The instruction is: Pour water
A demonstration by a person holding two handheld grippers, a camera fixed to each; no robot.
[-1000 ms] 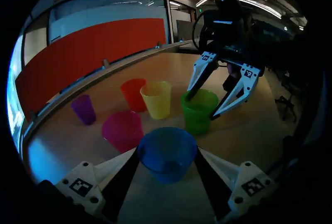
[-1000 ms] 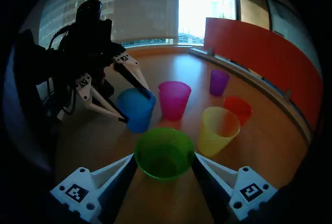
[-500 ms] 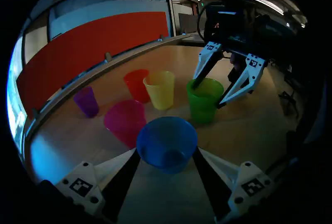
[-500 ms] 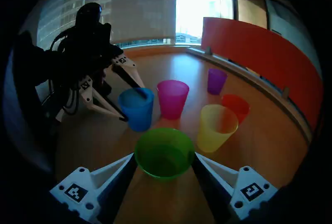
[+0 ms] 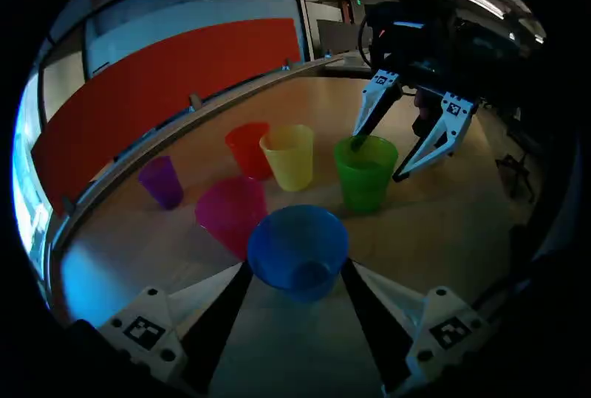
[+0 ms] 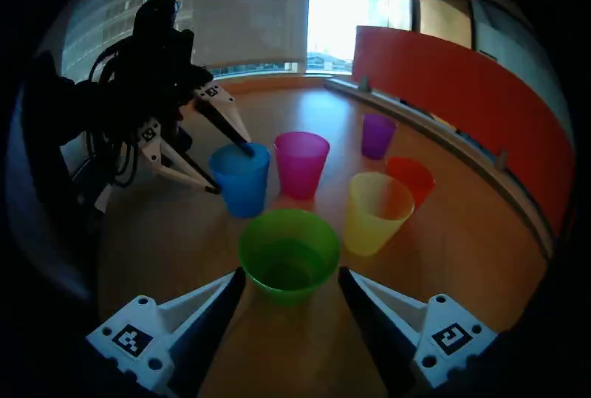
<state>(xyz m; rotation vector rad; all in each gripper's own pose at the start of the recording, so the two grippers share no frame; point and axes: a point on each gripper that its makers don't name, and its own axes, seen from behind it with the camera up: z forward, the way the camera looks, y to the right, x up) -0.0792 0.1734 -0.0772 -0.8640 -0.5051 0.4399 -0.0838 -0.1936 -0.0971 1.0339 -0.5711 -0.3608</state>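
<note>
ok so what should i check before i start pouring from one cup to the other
1. Left gripper clamped on blue cup: ok, a finger on each side.
2. Right gripper clamped on green cup: ok.
3. Both cups upright: ok.
4. Water in either cup: cannot tell.
5. Room to tilt: probably not ok, magenta cup stands close beside the blue one, yellow cup close beside the green one.
</note>
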